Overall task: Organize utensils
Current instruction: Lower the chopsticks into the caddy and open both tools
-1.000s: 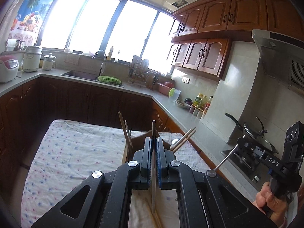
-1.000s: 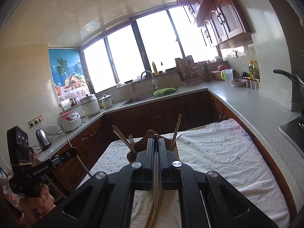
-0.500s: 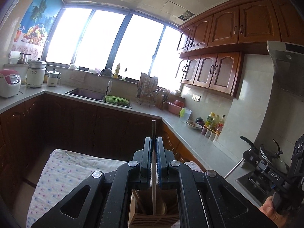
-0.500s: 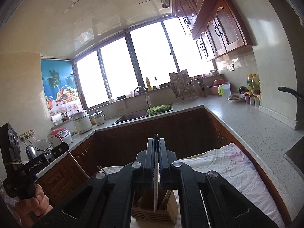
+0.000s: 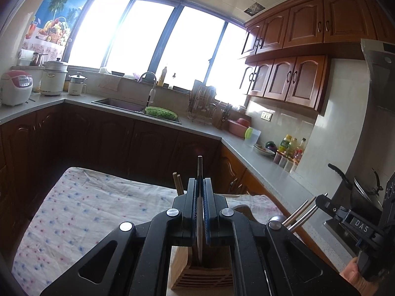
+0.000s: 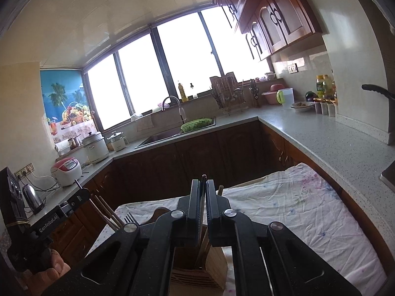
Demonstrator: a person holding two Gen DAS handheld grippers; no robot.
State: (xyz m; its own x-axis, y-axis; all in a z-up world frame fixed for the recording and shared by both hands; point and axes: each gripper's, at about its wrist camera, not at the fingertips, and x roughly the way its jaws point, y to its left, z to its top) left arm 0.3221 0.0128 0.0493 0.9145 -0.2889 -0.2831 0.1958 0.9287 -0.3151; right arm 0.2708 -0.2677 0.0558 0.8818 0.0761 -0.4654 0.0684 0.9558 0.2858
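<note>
Both grippers clamp a chopstick upright over the wooden utensil holder on the cloth-covered table.

The left gripper (image 5: 200, 185) is closed on a chopstick (image 5: 199, 172) whose lower end dips into the wooden utensil holder (image 5: 195, 271); the right gripper (image 6: 203, 187) pinches a second chopstick (image 6: 203, 181) over the same holder (image 6: 212, 264). The holder sits on the floral cloth (image 5: 86, 209) near the table's far edge. Around it stand other utensils — two chopstick tips (image 5: 178, 182) behind the left fingers, a fork (image 6: 130, 218) and slanted chopsticks (image 6: 106, 212) at the holder's left side. The gripper bodies hide most of the holder, so which compartment takes each stick cannot be told — the counter (image 6: 321, 143) beyond holds bottles and a bowl.
</note>
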